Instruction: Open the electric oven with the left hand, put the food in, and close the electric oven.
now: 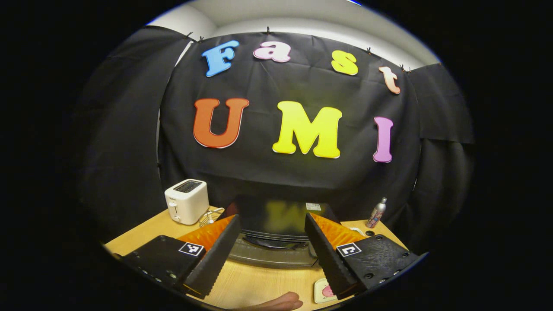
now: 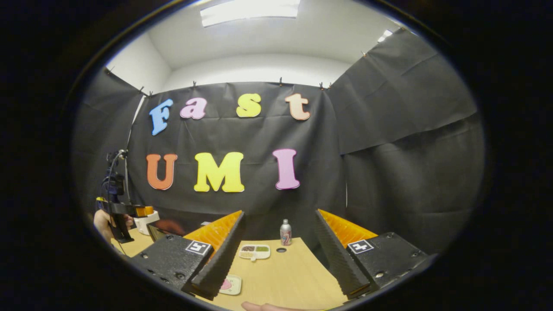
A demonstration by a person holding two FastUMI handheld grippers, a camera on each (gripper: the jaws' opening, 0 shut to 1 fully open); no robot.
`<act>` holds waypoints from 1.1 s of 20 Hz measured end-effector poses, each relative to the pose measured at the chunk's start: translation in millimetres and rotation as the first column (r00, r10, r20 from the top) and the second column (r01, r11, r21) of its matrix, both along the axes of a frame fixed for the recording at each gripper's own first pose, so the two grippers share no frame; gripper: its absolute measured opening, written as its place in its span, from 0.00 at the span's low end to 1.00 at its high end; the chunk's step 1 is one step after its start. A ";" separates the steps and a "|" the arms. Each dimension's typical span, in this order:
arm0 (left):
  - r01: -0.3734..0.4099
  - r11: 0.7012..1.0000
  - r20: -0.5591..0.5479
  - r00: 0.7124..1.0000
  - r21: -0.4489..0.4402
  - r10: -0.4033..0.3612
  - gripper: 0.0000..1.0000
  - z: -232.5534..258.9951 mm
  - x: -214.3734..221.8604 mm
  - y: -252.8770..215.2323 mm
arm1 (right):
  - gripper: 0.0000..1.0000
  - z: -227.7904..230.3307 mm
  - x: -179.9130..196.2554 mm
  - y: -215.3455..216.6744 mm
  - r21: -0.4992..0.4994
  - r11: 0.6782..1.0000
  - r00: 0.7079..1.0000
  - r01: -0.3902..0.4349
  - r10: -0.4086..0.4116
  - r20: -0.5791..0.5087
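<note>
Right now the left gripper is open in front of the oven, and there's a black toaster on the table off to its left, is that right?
Not quite: the toaster is white, not black, as the left gripper view shows. The rest holds: the left gripper is open in front of the oven, and the toaster stands on the table off to its left.

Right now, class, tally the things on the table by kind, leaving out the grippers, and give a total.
Oven: 1
Toaster: 1
Bottle: 1
Food tray: 1
Small plate: 1
Wire rack: 1
Total: 6
</note>
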State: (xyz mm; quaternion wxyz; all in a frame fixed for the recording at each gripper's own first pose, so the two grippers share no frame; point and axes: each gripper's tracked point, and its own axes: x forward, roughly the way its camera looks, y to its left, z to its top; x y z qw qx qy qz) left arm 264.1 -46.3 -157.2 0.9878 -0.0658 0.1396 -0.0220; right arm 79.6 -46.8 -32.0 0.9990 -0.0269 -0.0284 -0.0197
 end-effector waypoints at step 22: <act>0.121 0.983 -0.256 0.963 0.138 -0.083 0.94 -101.9 55.3 -28.1 | 0.96 -20.1 21.6 7.8 -0.021 0.999 0.998 -0.029 0.028 -0.062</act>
